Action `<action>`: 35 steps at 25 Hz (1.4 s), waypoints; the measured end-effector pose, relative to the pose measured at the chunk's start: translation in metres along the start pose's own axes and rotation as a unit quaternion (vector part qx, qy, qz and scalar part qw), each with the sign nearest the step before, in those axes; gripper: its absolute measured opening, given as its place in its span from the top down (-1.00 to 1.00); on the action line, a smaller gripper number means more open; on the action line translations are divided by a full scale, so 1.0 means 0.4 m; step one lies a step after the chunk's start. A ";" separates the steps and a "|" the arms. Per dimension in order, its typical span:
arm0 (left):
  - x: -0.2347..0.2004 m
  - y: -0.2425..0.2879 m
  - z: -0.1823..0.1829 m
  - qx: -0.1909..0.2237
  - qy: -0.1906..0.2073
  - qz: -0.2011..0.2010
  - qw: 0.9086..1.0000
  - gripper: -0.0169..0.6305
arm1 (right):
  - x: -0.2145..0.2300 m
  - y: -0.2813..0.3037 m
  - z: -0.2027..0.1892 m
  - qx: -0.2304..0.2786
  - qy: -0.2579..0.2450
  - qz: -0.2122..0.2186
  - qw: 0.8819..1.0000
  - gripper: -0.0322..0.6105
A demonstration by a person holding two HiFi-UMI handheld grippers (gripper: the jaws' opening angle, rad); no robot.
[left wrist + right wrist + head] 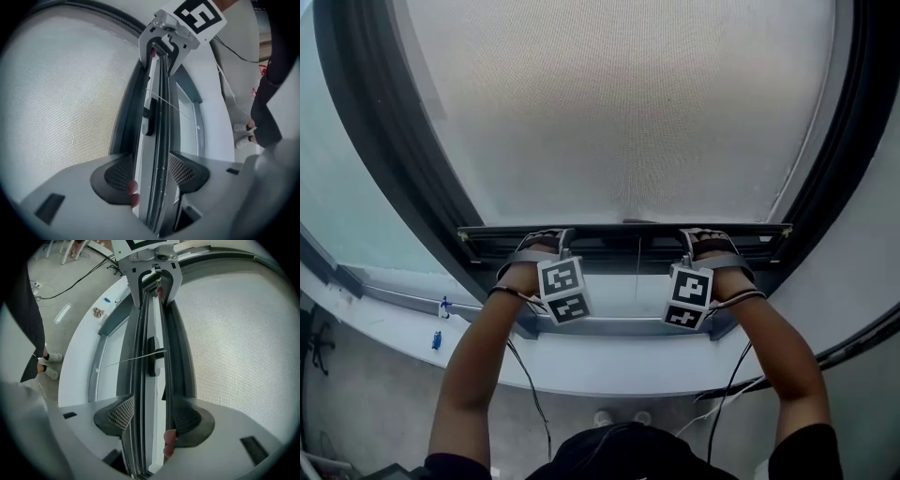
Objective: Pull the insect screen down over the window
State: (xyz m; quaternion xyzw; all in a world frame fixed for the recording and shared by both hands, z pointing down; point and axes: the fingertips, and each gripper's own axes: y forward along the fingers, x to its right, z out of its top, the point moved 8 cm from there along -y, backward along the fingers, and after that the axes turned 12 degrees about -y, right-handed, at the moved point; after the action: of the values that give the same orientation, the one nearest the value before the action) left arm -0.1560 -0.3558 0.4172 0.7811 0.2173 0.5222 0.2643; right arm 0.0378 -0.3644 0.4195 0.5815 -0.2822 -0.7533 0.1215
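Left gripper point(546, 240), right gripper point(705, 240): jaws of both clamp screen bar point(623, 234), one toward each end, so I pull mesh point(619, 112) down evenly, without tilt.

Daylight pours through the insect screen point(619, 112), which glows pale and even from 10 to 2 o'clock in the head view, leaving the window frame point(375, 141) and the forearms in dim backlit shade. Both gripper views are fisheye: straight lines bow, the corners go black, the near jaws blur, and the mesh beyond stays crisp.
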 end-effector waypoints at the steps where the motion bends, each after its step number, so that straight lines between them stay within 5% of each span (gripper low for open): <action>1: 0.003 0.002 0.000 -0.002 0.003 0.003 1.000 0.20 | -0.003 0.001 0.000 0.000 0.001 -0.001 1.000 0.17; 10: 0.029 0.019 -0.003 -0.011 0.012 0.013 1.000 0.20 | -0.029 0.018 0.004 -0.001 -0.002 -0.005 1.000 0.17; 16: 0.100 0.082 -0.034 -0.020 0.001 -0.016 1.000 0.20 | -0.102 0.069 0.018 0.013 0.009 0.040 0.999 0.17; 25: 0.134 0.107 -0.044 -0.031 0.001 -0.013 0.999 0.20 | -0.145 0.082 0.021 -0.007 -0.008 0.049 0.999 0.17; 35: 0.133 0.092 -0.040 -0.008 -0.007 -0.007 1.000 0.20 | -0.135 0.085 0.035 -0.013 0.004 0.045 0.999 0.17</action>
State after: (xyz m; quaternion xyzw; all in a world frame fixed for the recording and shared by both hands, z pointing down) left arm -0.1495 -0.3483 0.4829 0.7808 0.2173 0.5168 0.2757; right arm 0.0355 -0.3602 0.4848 0.5693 -0.2979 -0.7486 0.1634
